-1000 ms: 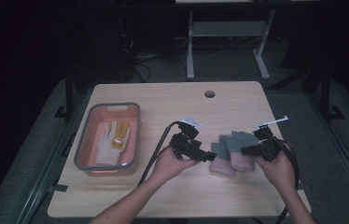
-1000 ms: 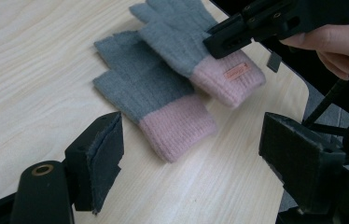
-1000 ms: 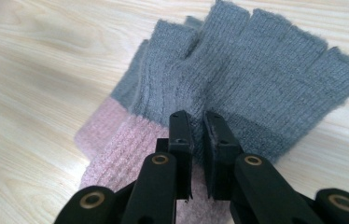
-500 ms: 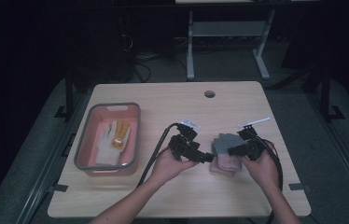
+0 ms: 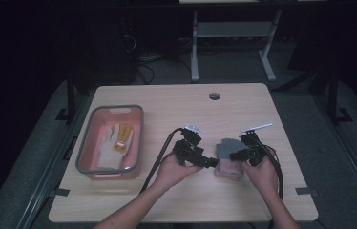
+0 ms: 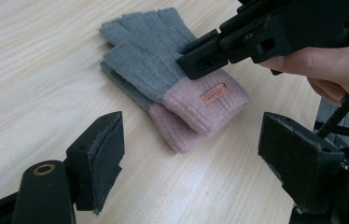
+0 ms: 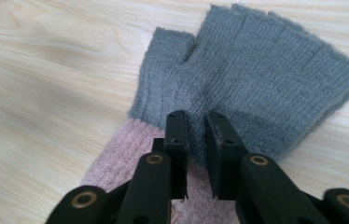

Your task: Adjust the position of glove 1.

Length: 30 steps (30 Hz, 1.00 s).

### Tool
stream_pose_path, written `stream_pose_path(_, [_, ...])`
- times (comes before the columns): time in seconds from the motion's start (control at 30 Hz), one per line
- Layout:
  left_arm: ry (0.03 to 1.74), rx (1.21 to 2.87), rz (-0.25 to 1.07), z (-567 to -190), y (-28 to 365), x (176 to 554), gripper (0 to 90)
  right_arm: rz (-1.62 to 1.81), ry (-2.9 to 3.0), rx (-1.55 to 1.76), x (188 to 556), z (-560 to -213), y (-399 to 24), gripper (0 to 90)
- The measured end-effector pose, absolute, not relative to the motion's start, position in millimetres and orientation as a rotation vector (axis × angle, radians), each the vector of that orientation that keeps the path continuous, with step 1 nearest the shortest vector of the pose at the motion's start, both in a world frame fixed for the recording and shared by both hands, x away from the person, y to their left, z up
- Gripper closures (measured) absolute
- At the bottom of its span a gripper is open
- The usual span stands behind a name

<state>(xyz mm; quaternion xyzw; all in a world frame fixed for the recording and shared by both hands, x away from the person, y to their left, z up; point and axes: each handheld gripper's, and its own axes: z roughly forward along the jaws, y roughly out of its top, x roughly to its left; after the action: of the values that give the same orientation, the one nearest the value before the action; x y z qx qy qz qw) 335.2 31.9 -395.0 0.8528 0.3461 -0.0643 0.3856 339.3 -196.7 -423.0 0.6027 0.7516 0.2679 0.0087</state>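
Resting on a pale wood-grain worktop [image 5: 176,200] in a dark room, a pair of grey knitted gloves with pink cuffs [image 6: 172,79] lies stacked, one on the other, between the two tools. A round cable hole [image 5: 214,96] sits in the worktop beyond them, and the metal legs of another stand [image 5: 229,43] show faintly in the dim background.

Off to the far side of the left tool [image 5: 200,160] stands a pink tub with a grey rim [image 5: 83,164]; inside it lies a pale work glove [image 5: 112,145] with a yellowish patch, though its detail is too small to read. The lower glove of the pair is mostly covered by the upper one, and only its edge peeks out in the left gripper view. A small orange tag [image 6: 215,93] on the cuff is too blurred to read.

The gloves' long axis runs from the pink cuffs, nearest the right tool [image 7: 196,135], to the grey fingers pointing away from it.

The left tool's jaws stand wide apart with nothing between them, the gloves lying just ahead. The right tool's jaws have just been opening and show a narrow gap, poised over the upper glove where grey meets pink; whether the tips touch the knit cannot be told.
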Motion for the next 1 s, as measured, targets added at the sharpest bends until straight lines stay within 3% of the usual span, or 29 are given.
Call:
stream_pose_path(0.53, [0.942, 2.185, -0.197, -422.9, 3.8, 341.0, 29.8, 0.998, 2.263, 1.959, 329.6, -425.3, -228.8, 54.2])
stream_pose_path(1.0, [1.022, 2.186, -0.242, -449.5, -13.2, 348.8, 36.9, 1.061, 2.212, 2.020, 325.2, -440.7, -246.2, 52.3])
